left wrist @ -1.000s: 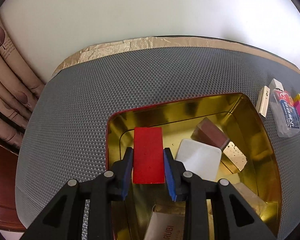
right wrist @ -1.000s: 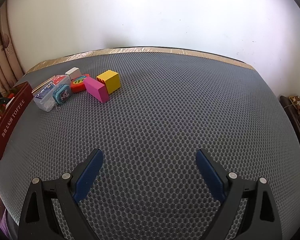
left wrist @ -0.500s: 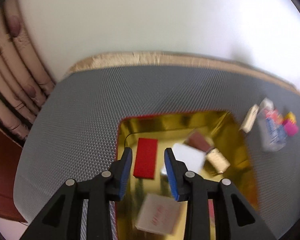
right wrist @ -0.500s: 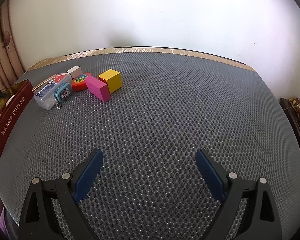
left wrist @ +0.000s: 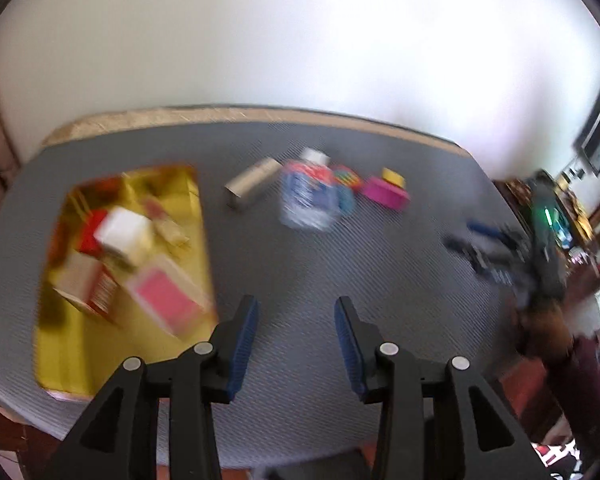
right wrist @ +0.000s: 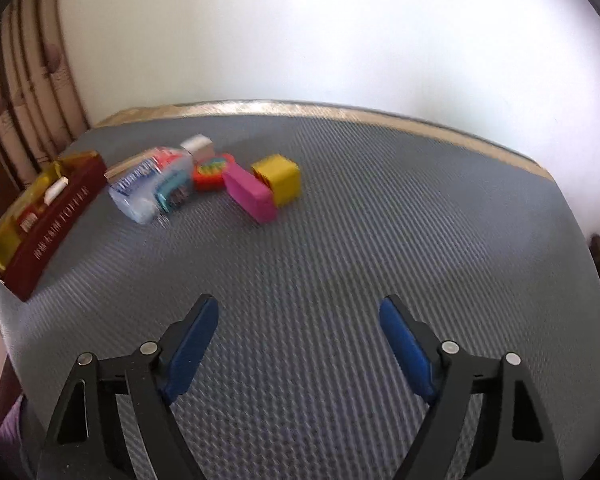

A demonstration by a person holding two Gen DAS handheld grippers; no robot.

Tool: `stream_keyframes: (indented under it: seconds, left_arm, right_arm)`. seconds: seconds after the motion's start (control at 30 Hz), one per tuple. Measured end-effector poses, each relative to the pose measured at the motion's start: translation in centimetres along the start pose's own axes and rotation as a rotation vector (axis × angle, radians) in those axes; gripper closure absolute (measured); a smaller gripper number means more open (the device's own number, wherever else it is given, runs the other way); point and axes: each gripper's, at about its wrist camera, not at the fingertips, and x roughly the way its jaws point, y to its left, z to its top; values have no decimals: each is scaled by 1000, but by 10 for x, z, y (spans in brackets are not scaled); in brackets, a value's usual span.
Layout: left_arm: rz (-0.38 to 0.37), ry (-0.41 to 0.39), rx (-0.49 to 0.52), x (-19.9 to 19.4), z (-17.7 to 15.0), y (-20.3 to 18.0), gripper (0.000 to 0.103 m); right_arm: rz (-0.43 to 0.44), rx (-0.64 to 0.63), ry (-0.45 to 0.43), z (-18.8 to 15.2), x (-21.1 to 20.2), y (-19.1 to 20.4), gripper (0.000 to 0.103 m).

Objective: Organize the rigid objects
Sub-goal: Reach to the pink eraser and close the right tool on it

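Both cameras ride on the grippers and look steeply down and forward over the grey mat (right wrist: 380, 220) toward the white wall. The left view hangs higher and is blurred, the tin (left wrist: 80, 352) at its left. Both share the tin and the toy cluster (left wrist: 324, 192) (right wrist: 220, 180).

White wall (right wrist: 340, 40) behind — patterned curtain (right wrist: 24, 92) hanging at the left.

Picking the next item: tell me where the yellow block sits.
In the right wrist view, the yellow block sits upper left on the grey mat, touching the pink block on its left.
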Motion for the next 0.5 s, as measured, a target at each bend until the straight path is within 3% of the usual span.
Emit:
stream_keyframes:
  seconds: [0.07,0.13,0.27,0.5]
  left_arm:
    - [-16,17,18,10,-13,-17,62]
    - [14,29,39,18,-21,-30,62]
    - [44,51,86,29,-28,-46,62]
    - [22,52,104,26,-32,-52,62]
  right_arm:
    - [20,-15,-8,13,4,1,24]
    - [39,-32,-2,25,13,3,25]
    - [32,-86,47,38,37,8,55]
    - [93,-59,81,50,64,4,55]
